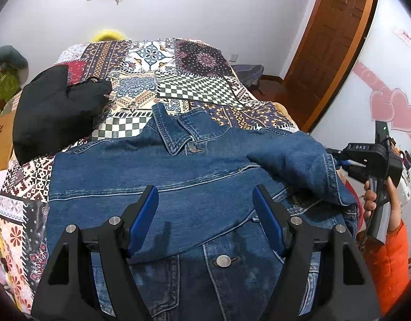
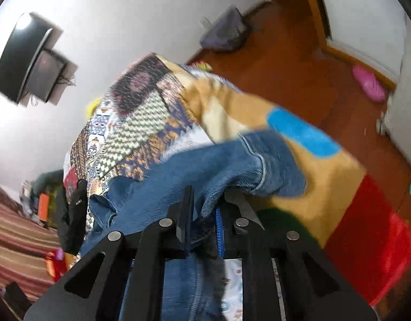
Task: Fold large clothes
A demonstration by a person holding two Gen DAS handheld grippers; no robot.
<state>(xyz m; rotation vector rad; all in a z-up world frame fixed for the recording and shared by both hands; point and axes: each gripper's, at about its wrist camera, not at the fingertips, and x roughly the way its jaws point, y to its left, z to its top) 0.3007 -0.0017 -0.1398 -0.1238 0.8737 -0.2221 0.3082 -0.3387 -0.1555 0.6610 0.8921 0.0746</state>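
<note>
A blue denim jacket [image 1: 178, 176] lies front up on the patchwork bedspread [image 1: 194, 80], collar toward the far end. Its left sleeve is folded across the chest. My left gripper [image 1: 205, 200] hovers open and empty just above the jacket's middle. My right gripper [image 1: 336, 157] is at the jacket's right edge, by the cuff of the right sleeve [image 1: 307, 171]. In the blurred right wrist view that gripper [image 2: 204, 200] is shut on the denim sleeve [image 2: 218, 165], which bunches between the fingers.
A black garment [image 1: 53, 109] lies on the bed's left side. A wooden door [image 1: 336, 40] and wooden floor [image 2: 299, 61] are to the right. A red, tan and blue blanket [image 2: 339, 182] hangs off the bed's side. A purple bag [image 2: 224, 29] sits by the wall.
</note>
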